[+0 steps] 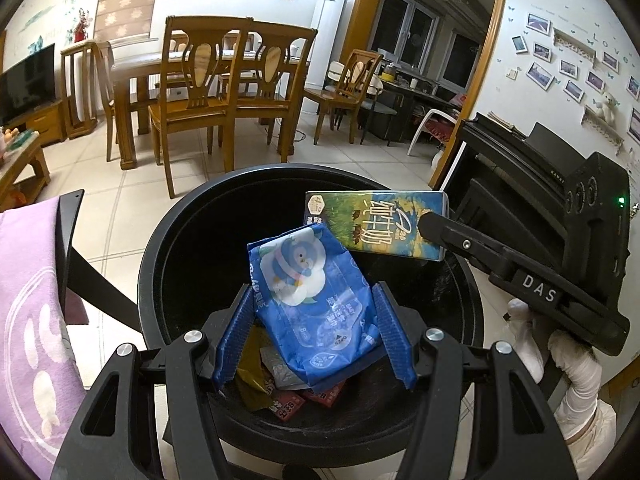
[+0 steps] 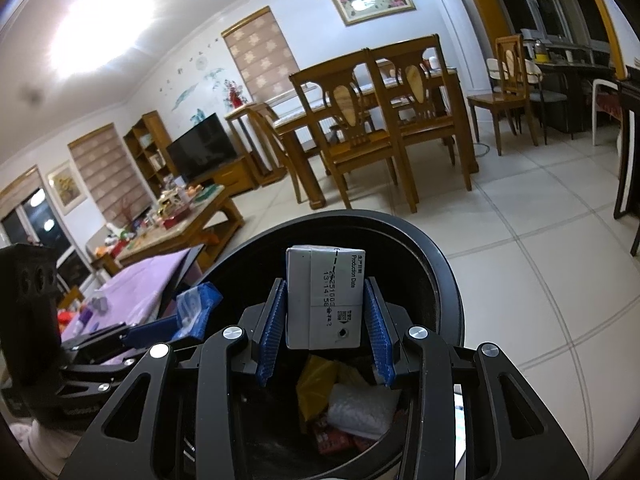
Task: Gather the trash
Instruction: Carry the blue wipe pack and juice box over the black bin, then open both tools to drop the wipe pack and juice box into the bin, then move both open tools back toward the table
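Note:
A round black trash bin stands on the tiled floor below both grippers. My left gripper is shut on a blue wet-wipe packet, held over the bin's mouth. My right gripper is shut on a small milk carton, also over the bin. In the left wrist view the carton shows its printed side, with the right gripper's black finger across it. In the right wrist view the blue packet shows at the left. Wrappers lie inside the bin.
A table with a purple cloth stands left of the bin. Wooden dining chairs and a table stand beyond it. A black piano is at the right. A cluttered coffee table sits at the far left. A white-gloved hand holds the right gripper.

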A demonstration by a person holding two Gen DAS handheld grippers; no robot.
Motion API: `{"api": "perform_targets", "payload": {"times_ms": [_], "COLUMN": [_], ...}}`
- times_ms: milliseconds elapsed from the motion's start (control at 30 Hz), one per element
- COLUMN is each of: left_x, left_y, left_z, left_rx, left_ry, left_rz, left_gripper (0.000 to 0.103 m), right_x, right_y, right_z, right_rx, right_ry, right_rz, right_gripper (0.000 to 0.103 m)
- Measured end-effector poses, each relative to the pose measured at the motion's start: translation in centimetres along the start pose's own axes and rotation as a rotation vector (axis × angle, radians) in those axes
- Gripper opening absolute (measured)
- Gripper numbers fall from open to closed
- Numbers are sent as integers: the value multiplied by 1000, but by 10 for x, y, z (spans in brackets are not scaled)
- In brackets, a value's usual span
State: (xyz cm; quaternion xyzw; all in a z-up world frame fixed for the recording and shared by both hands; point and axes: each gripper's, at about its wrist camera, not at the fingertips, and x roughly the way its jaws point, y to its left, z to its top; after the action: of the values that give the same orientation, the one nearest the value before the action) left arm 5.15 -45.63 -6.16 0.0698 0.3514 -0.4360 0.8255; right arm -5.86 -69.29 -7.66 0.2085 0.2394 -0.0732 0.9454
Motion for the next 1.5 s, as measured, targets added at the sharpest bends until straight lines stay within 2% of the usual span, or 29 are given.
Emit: {"api": "perform_targets", "payload": {"times_ms": [333,367,400,433,500,533,733,900,1100,1200,1300,1500], "left_x": [1,1,1,0,-4,-7,-26,-55,-105,-134,-164,-219], "left_y": [-2,-2,-1,-1,-1,-2,0,22,71,105,147,245], "left_z": [-1,0,0,-1,-1,-1,-2,-6,-16,-27,-41,-75], "left_rx": [-1,0,-1,0,1,2,2,-44,-125,-172,-230,-384], "left_ry": [-3,-1,-2,-7,-19,-29,-53,-73,-125,-155,-181,-212], "left_rz": [-3,-3,0,4,7,8,11,24,70,111,166,313], "left_gripper": [62,62,65,71,80,82,82,82,83,83,83,83], "right_x": [2,2,3,4,2,1,-9,-16,-12,-2,11,51], "right_y": [4,4,3,3,6,8,27,54,112,159,199,308], "right_z": [-5,-7,-8,-9,-9,-10,-8,-6,-4,-7,-9,-24], "right_rx": [10,14,16,18,19,16,-4,-25,-97,-151,-193,-292], "right_ry": [-4,-3,-1,-4,-14,-16,-27,-30,-4,25,58,148], "right_rz": [13,19,26,27,30,31,33,53,105,150,198,324], "right_gripper": [41,46,58,62,64,64,64,71,74,74,74,74]}}
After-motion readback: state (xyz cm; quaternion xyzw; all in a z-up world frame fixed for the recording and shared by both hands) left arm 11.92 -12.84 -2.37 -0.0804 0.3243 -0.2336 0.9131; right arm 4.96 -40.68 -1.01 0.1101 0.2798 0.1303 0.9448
